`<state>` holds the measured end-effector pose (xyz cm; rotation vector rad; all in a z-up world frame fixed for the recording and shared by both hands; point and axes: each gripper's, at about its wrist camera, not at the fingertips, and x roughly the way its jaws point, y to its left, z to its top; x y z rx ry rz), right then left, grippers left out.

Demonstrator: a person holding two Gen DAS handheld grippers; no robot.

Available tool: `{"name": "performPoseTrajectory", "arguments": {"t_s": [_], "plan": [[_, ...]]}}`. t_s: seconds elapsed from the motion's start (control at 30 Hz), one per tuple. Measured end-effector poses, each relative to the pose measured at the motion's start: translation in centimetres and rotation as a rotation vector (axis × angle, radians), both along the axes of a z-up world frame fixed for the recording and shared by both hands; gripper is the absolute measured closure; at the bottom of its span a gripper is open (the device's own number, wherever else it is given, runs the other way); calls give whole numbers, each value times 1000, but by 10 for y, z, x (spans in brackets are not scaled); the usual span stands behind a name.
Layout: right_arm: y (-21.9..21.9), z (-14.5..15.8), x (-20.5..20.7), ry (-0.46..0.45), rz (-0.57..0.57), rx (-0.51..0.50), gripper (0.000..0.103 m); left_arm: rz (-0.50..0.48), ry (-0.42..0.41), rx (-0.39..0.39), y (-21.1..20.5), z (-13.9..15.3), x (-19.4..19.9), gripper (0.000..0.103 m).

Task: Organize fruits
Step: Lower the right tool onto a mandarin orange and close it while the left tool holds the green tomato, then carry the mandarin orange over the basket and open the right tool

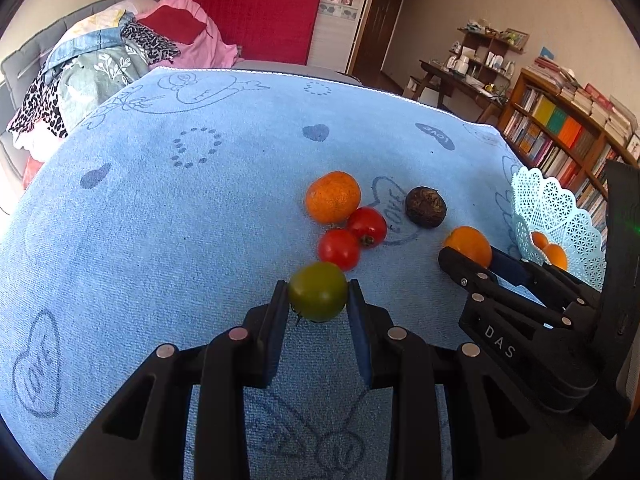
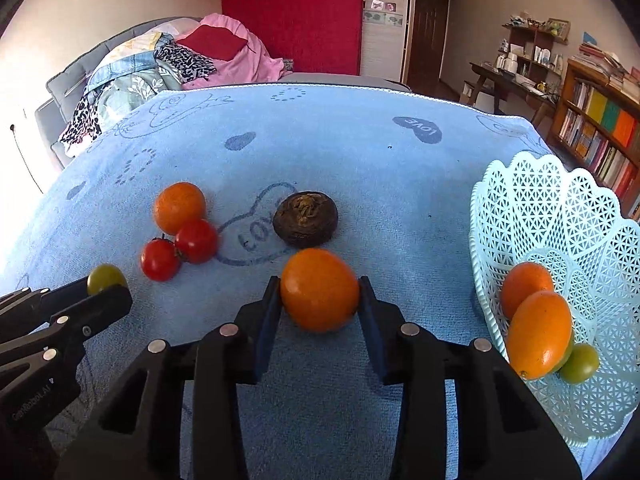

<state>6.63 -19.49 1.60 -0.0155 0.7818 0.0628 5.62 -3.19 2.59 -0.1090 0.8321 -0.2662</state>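
A green tomato [image 1: 318,291] is clamped between the pads of the left gripper [image 1: 319,300], low over the blue towel [image 1: 168,216]; an orange tomato [image 2: 319,289] sits between the fingers of the right gripper [image 2: 320,300], the left pad touching its skin, though a sliver of gap may remain at the right pad and full contact cannot be confirmed. Just beyond the grippers, two red tomatoes [image 1: 352,238] are seen touching each other and a mandarin [image 1: 333,197]; a dark, wrinkled round fruit [image 2: 305,219], its kind not identifiable, lies apart on a printed heart. At the towel's right edge a pale lattice basket [image 2: 532,208] is tilted on its side, already holding two orange fruits [image 2: 538,328] and a green one [image 2: 579,363].

The step in hand is judged to be a paired pick-up ahead of delivery to the basket; it would be done best if the right grip were made secure before any lift, with pressure kept gentle since tomato skin bruises and splits; both fruits should be raised clear of the cloth so neighbours are not rolled, and released low inside the basket so the resting fruit is not knocked out of its open side.

Hidden or unclear: the undersides of both gripped fruits; the basket's base and far rim, cut off by the frame; the hands holding the grippers, out of view.
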Motion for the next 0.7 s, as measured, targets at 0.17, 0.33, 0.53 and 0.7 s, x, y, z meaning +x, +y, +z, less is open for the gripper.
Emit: {"name": "performPoseTrajectory", "arguments": {"t_s": [0.17, 0.33, 0.53, 0.7], "plan": [[3, 8, -15, -13, 14, 30, 64, -3, -8, -5, 0, 2, -2, 73], [0, 17, -30, -27, 13, 65, 64, -7, -15, -4, -1, 5, -4, 73], [-6, 33, -51, -64, 6, 92, 64, -14, -31, 5, -5, 12, -9, 73], [-16, 44, -68, -94, -9, 114, 64, -24, -48, 18, -10, 20, -15, 73]]}}
